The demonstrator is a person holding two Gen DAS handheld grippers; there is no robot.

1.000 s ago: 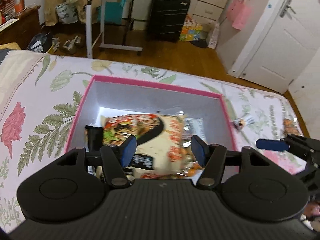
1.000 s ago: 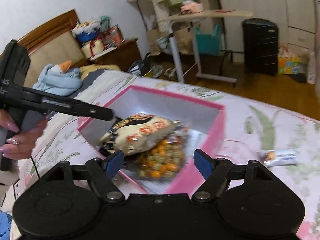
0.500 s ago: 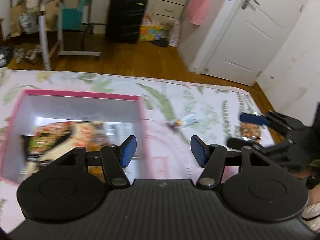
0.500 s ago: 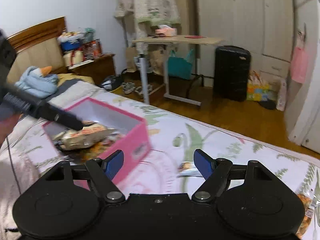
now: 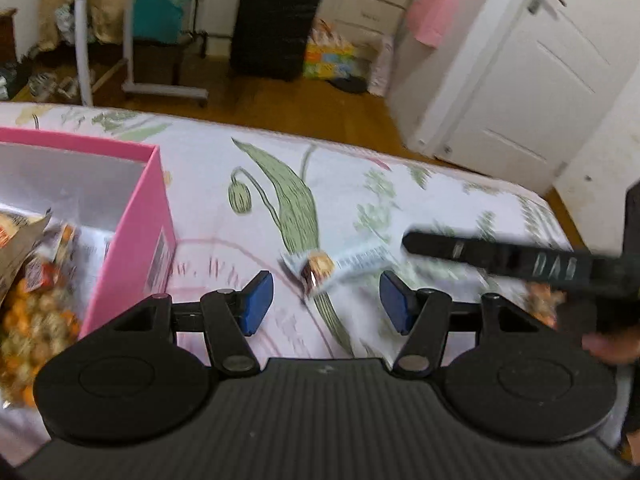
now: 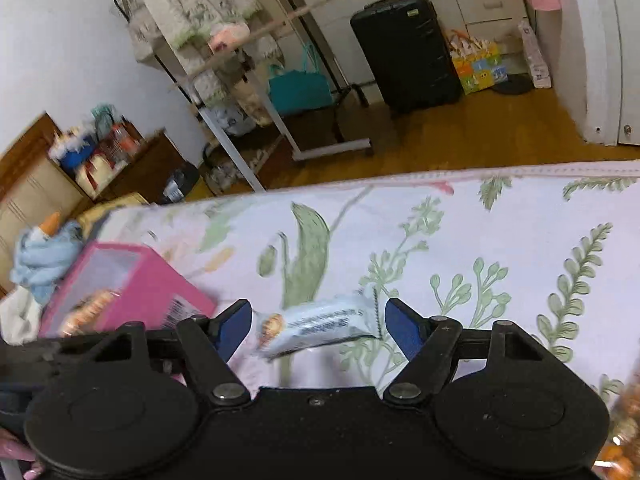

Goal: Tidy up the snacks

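A small white snack bar (image 5: 340, 264) lies on the floral bedsheet (image 5: 400, 184), just ahead of my left gripper (image 5: 326, 304). That gripper's jaws are closing with nothing between the pads. In the right wrist view the same bar (image 6: 320, 326) lies in the gap of my right gripper (image 6: 318, 322). Its jaws are closing and the pads stand clear of the wrapper. A black finger (image 5: 500, 258) of the right gripper reaches in from the right. The pink box (image 5: 140, 232) with several snack bags sits at the left (image 6: 160, 288).
An orange snack bag (image 5: 540, 300) lies on the sheet at the right, also seen in the right wrist view's corner (image 6: 624, 420). A blue cloth (image 6: 44, 256) lies beyond the box. The bed edge (image 5: 320, 132) drops to wooden floor with a black suitcase (image 5: 276, 24).
Both grippers swung right and down, away from over the pink box to the white snack bar. The box slid to the left edge of both views. The right gripper's fingers stand closer together.
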